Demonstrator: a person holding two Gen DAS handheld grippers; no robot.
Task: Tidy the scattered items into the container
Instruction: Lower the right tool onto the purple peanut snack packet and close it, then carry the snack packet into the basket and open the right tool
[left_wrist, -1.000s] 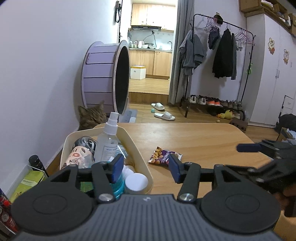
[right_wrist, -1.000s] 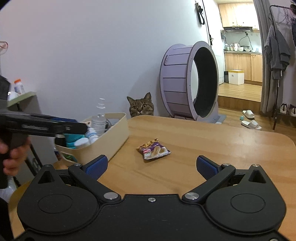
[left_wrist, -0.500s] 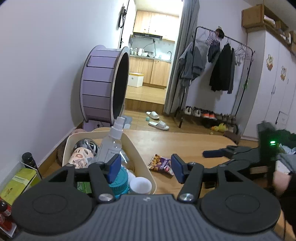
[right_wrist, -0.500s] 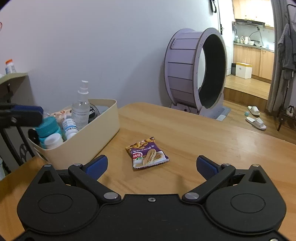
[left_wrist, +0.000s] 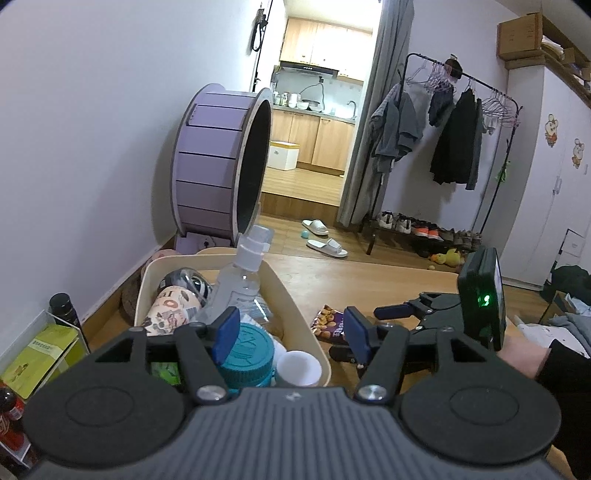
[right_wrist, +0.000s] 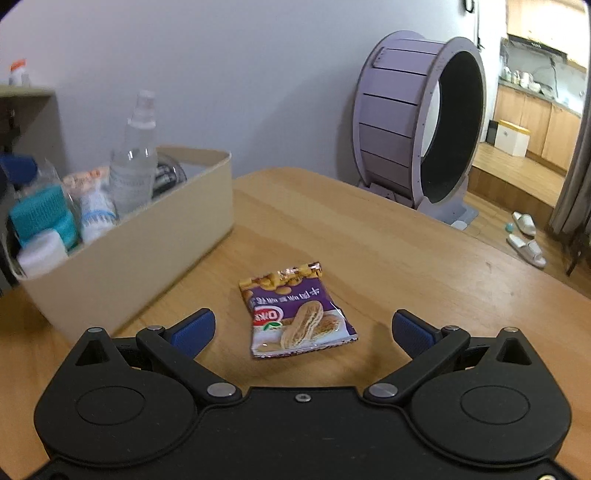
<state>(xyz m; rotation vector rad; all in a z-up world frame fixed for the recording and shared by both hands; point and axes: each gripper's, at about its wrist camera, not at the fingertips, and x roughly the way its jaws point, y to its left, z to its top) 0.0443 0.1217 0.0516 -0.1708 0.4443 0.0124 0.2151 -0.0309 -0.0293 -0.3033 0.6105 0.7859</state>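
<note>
Right tool (right_wrist: 301, 330) now much closer to snack packet (right_wrist: 295, 308), lower too; cat gone from behind surface (right_wrist: 388, 251). Packet lies flat between wide-spread fingers, not touched. Looks like last loose thing; grab comes next.

Left tool (left_wrist: 288, 330) spread, empty, over container (left_wrist: 295, 314). Left view shows full inside of container; right view shows packet whole.

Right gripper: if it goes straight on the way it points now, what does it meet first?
Most likely the snack packet. It lies flat on the table, ahead of the right gripper and between its open jaws. Nothing stands in between, though depth is hard to judge.
</note>
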